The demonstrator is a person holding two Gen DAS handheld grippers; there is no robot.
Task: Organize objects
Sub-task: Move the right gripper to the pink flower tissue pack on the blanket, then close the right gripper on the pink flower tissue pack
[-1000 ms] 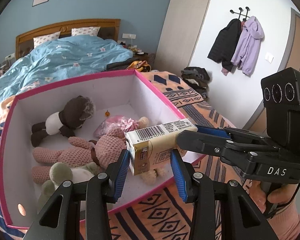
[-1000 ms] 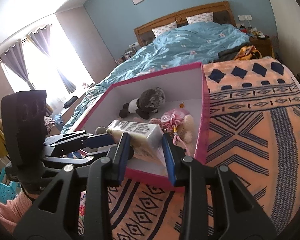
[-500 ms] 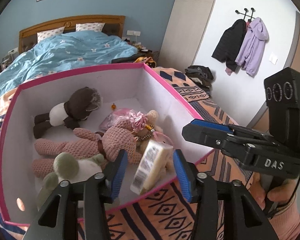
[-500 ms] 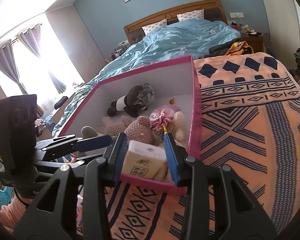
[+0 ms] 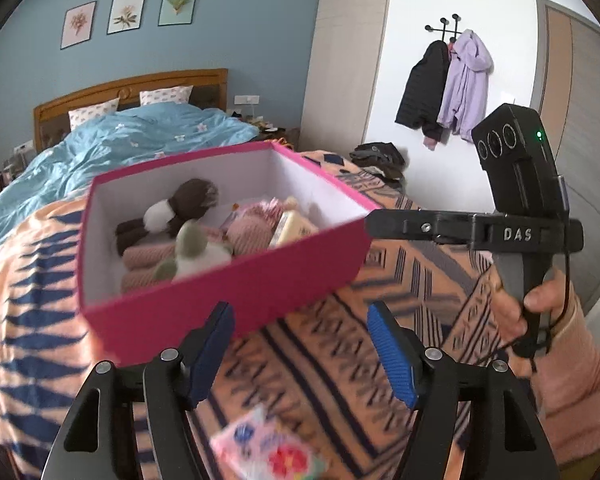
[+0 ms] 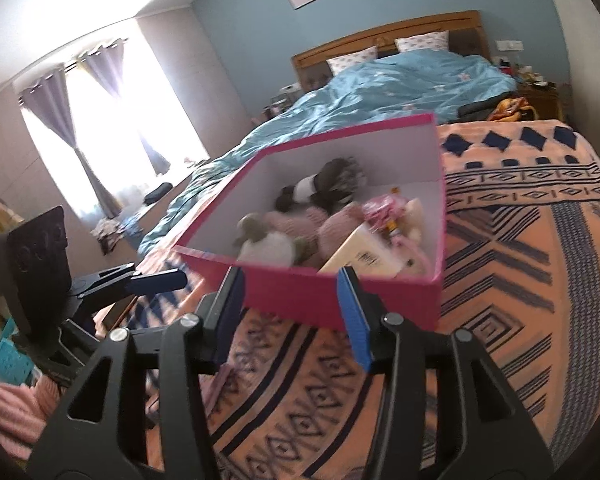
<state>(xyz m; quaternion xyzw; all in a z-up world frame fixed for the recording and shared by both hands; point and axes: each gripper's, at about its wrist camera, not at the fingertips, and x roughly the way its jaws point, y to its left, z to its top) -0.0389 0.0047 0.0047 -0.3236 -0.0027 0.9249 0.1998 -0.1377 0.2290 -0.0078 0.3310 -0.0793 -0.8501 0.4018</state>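
Step in hand: judged as between two items – both grippers empty, pulled back in front of the pink box (image 5: pixel 236 292).
Left gripper (image 5: pixel 300 350): jaws apart, nothing between the blue ribbed pads (image 5: pixel 392 354).
Right gripper (image 6: pixel 296 312): jaws apart too, holding nothing; hovering just before the near wall of the box.
Carton (image 6: pixel 364 258): already inside the box, leaning tilted against the plush toys near the front right corner; cream-coloured, rigid, printed label.
Other contents: brown-and-white plush (image 5: pixel 172 212), pink knitted plush (image 5: pixel 244 234), pale green-white plush (image 5: pixel 192 250) – all soft, packed close together.
Box: stiff cardboard, pink outside, white inside, open top, standing on the patterned orange blanket (image 6: pixel 520 300).
Next item, probably: flat packet with flower print (image 5: pixel 268 448), lying on the blanket below the left gripper, blurred.
Next move calls for: lowering the left gripper over the packet, closing on its thin edge, lifting over the box wall – careful, a limp flat thing can slip.
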